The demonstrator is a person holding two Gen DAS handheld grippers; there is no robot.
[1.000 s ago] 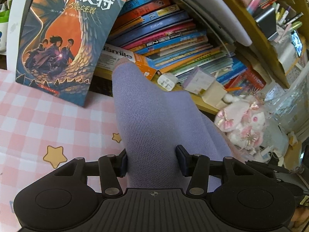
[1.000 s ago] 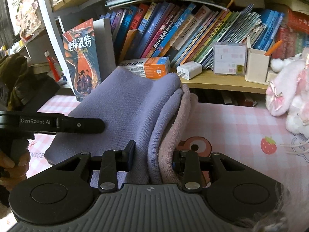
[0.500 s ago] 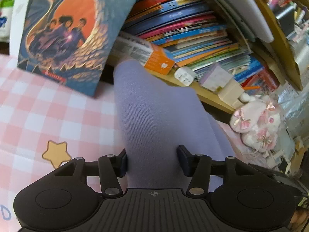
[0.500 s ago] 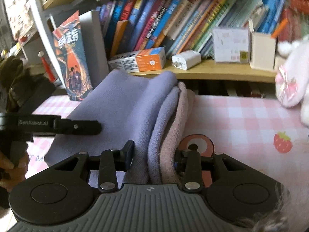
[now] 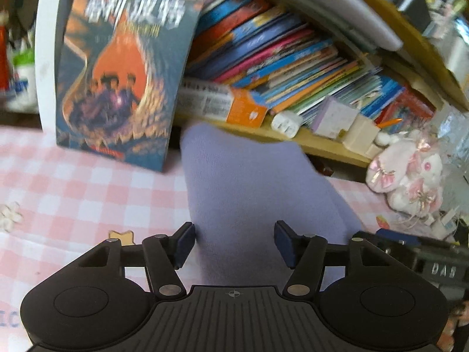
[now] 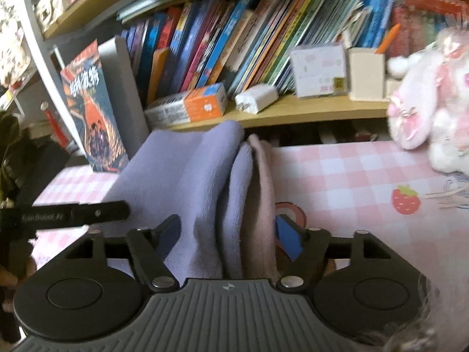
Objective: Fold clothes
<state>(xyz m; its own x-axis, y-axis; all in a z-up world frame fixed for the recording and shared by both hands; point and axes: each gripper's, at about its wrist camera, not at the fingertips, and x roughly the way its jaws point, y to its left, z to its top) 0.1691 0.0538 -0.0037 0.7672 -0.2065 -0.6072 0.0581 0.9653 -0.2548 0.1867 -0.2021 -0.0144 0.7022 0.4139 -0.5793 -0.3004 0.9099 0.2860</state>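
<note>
The jaws of both grippers have spread wider than half a second ago. The left gripper (image 5: 234, 242) then pressed its pads against the folded lilac knitted garment (image 5: 252, 190); now its jaws stand apart with the cloth lying loose between them, touching the left pad and clear of the right. The right gripper (image 6: 227, 234) likewise stands open around the stacked lilac and dusty-pink folds, its blue right pad (image 6: 288, 239) free of the cloth, nothing gripped.

The garment lies on the pink-and-white checked worktop cover (image 5: 73, 187), its far end just in front of the wooden bookshelf (image 6: 307, 111), right of the orange-and-blue illustrated book (image 5: 126, 67) that stands propped against the shelf.

That book's cover bears large Chinese characters, too blurred now to read. On the shelf behind the garment lie an orange-and-white carton (image 6: 187, 107), its print smeared, and a white charger plug (image 6: 256, 98). The left gripper's black side bar, seen from the right wrist view, carries white lettering, illegible from blur. A pink-bowed white plush toy (image 6: 428, 123) sits right of the garment
</note>
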